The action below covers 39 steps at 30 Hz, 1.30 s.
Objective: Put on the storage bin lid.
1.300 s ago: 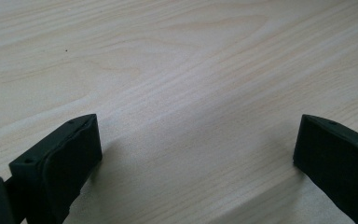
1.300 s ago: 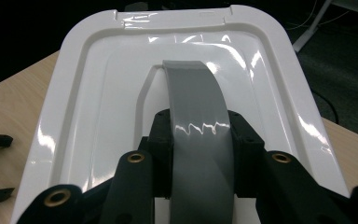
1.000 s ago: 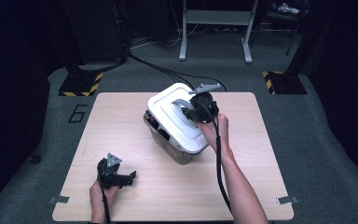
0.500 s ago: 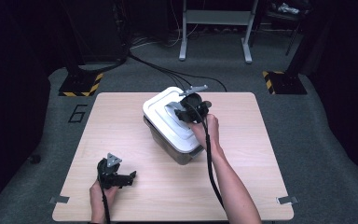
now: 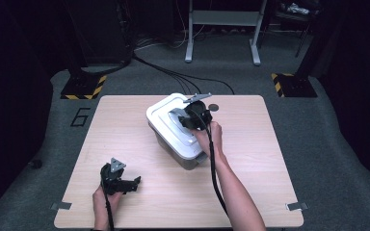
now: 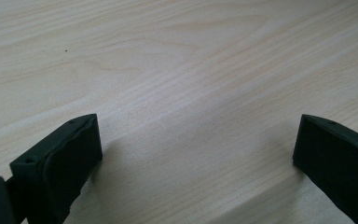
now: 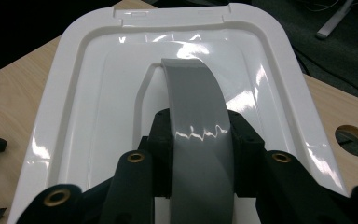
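The white-lidded box (image 5: 180, 132) sits near the middle of the bench (image 5: 250, 183), angled, and its grey handle (image 7: 198, 135) arches up from the lid (image 7: 93, 93). The right tongs (image 7: 198, 144) are pinching that handle, one jaw on each side of the strap. To lift well, I would keep the grip centred on the strap and pull straight up, so the box does not tip. The left tongs (image 6: 193, 154) rest spread on bare wood, well apart from the box.

Glossy white plastic lid (image 7: 98, 93), smooth grey handle (image 7: 198, 121), matt pale wood-grain table (image 6: 177, 70).
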{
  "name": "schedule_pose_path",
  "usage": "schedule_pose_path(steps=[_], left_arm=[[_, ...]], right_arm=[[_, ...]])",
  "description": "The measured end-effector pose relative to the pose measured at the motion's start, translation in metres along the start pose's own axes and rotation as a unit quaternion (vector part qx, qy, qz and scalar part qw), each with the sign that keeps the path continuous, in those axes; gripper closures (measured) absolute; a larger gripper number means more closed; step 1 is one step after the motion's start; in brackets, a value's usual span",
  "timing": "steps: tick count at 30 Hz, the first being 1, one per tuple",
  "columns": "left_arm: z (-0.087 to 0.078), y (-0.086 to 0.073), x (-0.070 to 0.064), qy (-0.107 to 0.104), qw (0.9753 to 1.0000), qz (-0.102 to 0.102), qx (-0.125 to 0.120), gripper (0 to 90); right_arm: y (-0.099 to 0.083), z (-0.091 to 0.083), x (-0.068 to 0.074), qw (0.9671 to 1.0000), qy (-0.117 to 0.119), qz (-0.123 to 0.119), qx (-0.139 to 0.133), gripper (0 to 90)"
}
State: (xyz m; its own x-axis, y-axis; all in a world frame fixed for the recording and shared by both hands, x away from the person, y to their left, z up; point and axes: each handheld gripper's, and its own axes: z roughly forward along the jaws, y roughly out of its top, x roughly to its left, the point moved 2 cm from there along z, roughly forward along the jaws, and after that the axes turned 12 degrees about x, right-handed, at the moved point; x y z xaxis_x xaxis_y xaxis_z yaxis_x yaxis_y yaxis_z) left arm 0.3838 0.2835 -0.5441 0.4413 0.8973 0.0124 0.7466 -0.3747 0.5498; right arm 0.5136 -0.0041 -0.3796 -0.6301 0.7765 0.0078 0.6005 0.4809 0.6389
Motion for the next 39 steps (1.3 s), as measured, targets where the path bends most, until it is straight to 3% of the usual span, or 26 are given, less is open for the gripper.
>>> schedule_pose_path(steps=[5,14,15,26,27,39], left_arm=[[0.0,0.0,0.0,0.0,1.0,0.0,0.0,1.0],[0.0,0.0,0.0,0.0,1.0,0.0,0.0,1.0],[0.0,0.0,0.0,0.0,1.0,0.0,0.0,1.0],[-0.001,0.0,0.0,-0.001,1.0,0.001,0.004,1.0],[-0.001,0.0,0.0,-0.001,1.0,0.001,0.004,1.0],[0.0,0.0,0.0,-0.005,1.0,-0.001,0.004,1.3]], right_arm=[[-0.006,0.001,0.001,1.0,0.001,0.009,-0.004,66.7],[-0.005,0.001,-0.001,1.0,0.001,-0.003,-0.002,65.1],[-0.005,0.002,0.0,1.0,0.006,0.005,-0.002,58.7],[-0.005,-0.013,-0.004,0.9999,0.006,0.007,-0.013,32.8],[-0.007,-0.018,-0.006,0.9999,0.002,0.007,-0.014,26.3],[-0.028,-0.052,-0.026,0.9997,-0.009,0.013,-0.018,6.7]])
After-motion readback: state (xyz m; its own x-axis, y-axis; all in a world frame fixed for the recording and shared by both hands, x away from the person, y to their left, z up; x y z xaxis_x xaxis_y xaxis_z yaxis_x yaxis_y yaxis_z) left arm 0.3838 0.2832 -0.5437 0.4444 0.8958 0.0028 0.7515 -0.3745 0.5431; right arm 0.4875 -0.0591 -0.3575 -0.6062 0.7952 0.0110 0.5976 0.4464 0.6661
